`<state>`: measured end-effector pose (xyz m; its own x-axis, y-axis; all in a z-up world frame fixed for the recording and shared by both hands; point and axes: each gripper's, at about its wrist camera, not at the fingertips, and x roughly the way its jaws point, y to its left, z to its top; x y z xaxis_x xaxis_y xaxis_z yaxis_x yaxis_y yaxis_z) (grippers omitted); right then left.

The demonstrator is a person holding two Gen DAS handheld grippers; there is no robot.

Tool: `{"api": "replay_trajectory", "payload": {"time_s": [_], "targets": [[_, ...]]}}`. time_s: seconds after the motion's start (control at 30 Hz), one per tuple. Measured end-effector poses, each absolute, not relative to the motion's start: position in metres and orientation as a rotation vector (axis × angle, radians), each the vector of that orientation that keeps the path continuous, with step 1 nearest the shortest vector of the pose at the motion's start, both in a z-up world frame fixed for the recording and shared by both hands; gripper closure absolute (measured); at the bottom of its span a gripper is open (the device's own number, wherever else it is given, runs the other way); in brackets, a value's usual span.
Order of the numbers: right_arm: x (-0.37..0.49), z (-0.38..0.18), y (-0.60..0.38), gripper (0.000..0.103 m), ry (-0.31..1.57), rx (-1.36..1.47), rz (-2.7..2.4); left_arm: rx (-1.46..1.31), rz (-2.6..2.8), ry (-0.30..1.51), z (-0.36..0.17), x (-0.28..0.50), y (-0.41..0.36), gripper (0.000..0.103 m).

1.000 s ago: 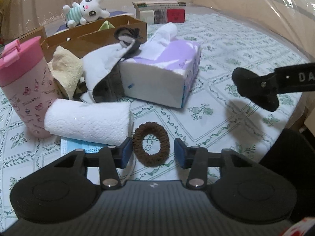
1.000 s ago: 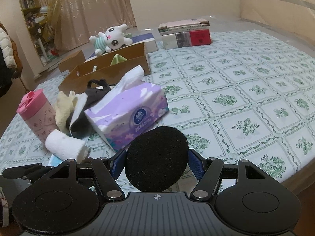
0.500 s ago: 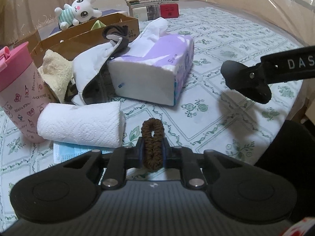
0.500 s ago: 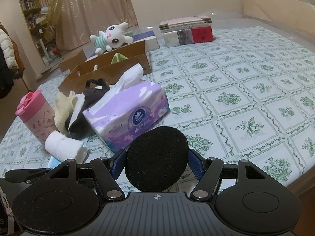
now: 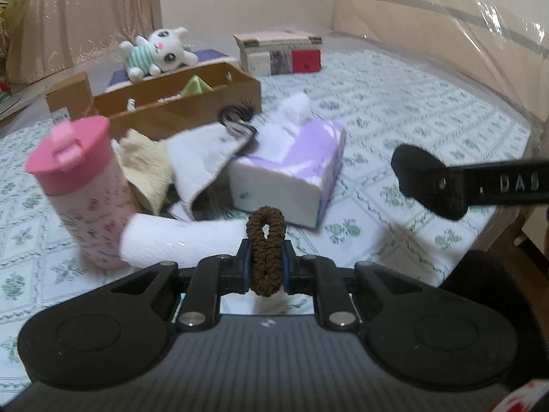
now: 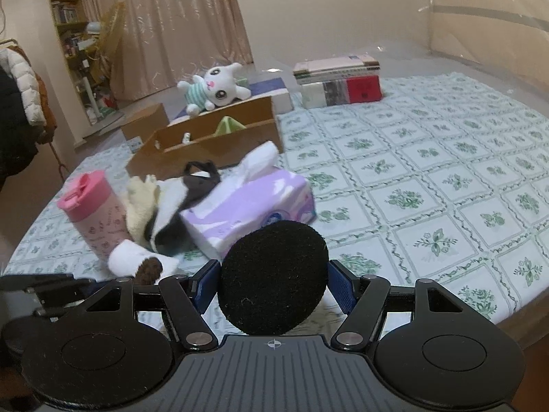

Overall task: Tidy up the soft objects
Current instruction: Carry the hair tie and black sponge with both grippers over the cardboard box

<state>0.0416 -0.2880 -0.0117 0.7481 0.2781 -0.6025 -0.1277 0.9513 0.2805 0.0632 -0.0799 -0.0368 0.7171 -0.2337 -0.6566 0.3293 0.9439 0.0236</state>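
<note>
So closest to the cameras: the left gripper (image 5: 267,266) is clamped tight on a brown hair scrunchie (image 5: 266,250), squashing it into a tall narrow loop that stands upright between the blue pads, clear of the tablecloth. The right gripper (image 6: 272,285) has its fingers set fairly wide, pressed against both sides of a round black fuzzy pad (image 6: 273,276), which looks like a powder puff or sponge, can't say for sure. In the left wrist view that same black pad (image 5: 423,175) shows up off to the right, hanging above the table.

Just past the scrunchie there's a white paper towel roll (image 5: 182,240) lying on its side, touching a pink tumbler (image 5: 80,189) with a flip lid. Behind those is a messy heap: a cream cloth (image 5: 145,164), a white cloth (image 5: 199,161) with something black on top, and a purple tissue box (image 5: 291,175) with a tissue sticking up.

Further back sits an open brown cardboard box (image 5: 178,110) with something green inside. Beyond it a white bunny plush (image 5: 156,53) in a striped shirt is lying down, and to the right a stack of books (image 5: 279,53). Everything's on a round table with a green floral tablecloth (image 6: 429,185).
</note>
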Motion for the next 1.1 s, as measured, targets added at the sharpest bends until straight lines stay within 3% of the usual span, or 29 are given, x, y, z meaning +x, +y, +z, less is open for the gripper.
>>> {"api": "replay_trajectory", "payload": {"time_s": [0.57,1.1], "targets": [[0.06,0.018,-0.239,0.036,0.638,0.108,0.321,0.045,-0.304,0.632,0.017,0.071,-0.021,0.088],[0.225,0.07,-0.217,0.036,0.606,0.007,0.439,0.114,-0.279,0.573,0.096,0.212,0.047,0.088]]}}
